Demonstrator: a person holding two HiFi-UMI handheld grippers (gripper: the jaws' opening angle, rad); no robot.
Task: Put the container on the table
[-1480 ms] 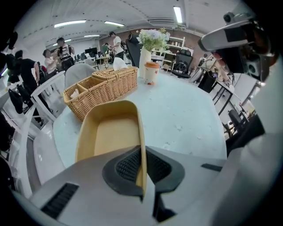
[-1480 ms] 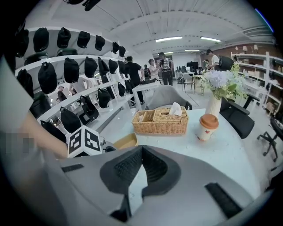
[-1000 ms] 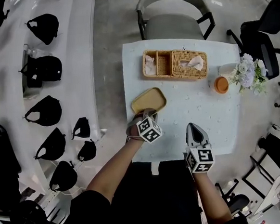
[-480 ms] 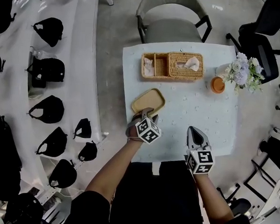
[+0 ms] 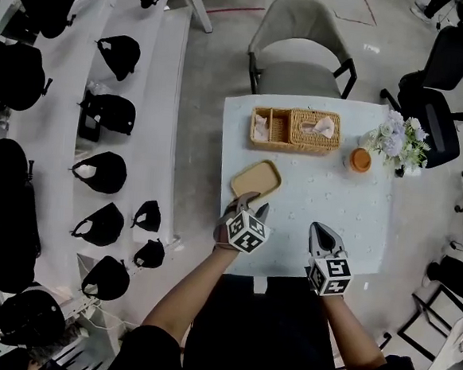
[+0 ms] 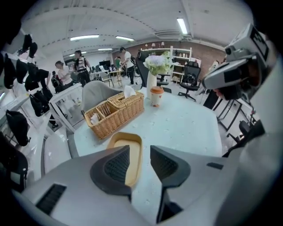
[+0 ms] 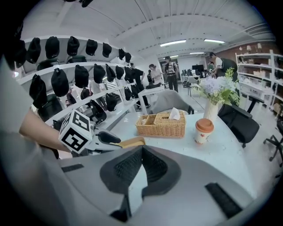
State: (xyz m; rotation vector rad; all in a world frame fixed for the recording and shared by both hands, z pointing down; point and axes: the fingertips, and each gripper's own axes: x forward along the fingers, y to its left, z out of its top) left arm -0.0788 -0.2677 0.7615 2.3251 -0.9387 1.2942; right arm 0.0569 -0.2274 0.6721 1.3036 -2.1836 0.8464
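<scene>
A shallow tan container (image 5: 256, 180) lies flat on the white table (image 5: 334, 198), near its left edge. My left gripper (image 5: 250, 206) hangs just above the container's near end. Its jaws have just been opening and now stand open; nothing is between the pads. In the left gripper view the container (image 6: 129, 152) shows through the gap of the left gripper (image 6: 139, 165), lying on the table below. My right gripper (image 5: 322, 230) is over the table's near edge, apart from the container. In its own view the right gripper (image 7: 141, 152) is shut on nothing.
A wicker basket (image 5: 296, 129) with tissues stands at the table's far side. To its right are a cup with an orange lid (image 5: 360, 160) and a vase of flowers (image 5: 394, 141). A grey chair (image 5: 301, 58) is behind the table. Shelves with black bags (image 5: 101, 171) run along the left.
The left gripper has let go of the container, opened and risen off it. The container stays flat on the table. The right gripper has lifted slightly.
</scene>
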